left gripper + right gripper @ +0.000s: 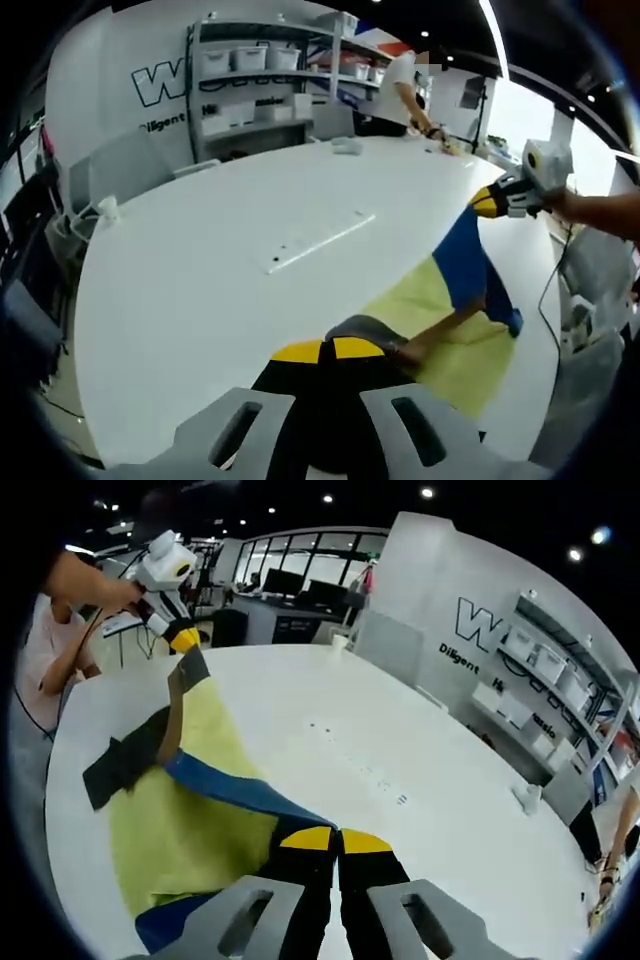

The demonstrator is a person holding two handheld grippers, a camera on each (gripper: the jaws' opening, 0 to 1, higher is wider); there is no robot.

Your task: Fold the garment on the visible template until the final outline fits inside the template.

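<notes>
White lettering-wall behind the shelves in the left gripper view reads "W" and "Diligent", the rest cut off. The left gripper [331,349] is pinched together on the garment [463,262], soft blue, lifted above the yellow-green template [470,350] on the white table [200,290].

In the right gripper view, the right gripper [339,838] is clamped on the garment's blue edge; its dark part drapes limp.

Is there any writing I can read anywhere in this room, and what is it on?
"W": big outlined letter on the white wall; the rest of the word is hidden by the shelf unit.
"Diligent": small dark line under it on the wall, clearest in the right gripper view; the words after it are too blurred to read.
Shelf bins: no readable labels.
</notes>
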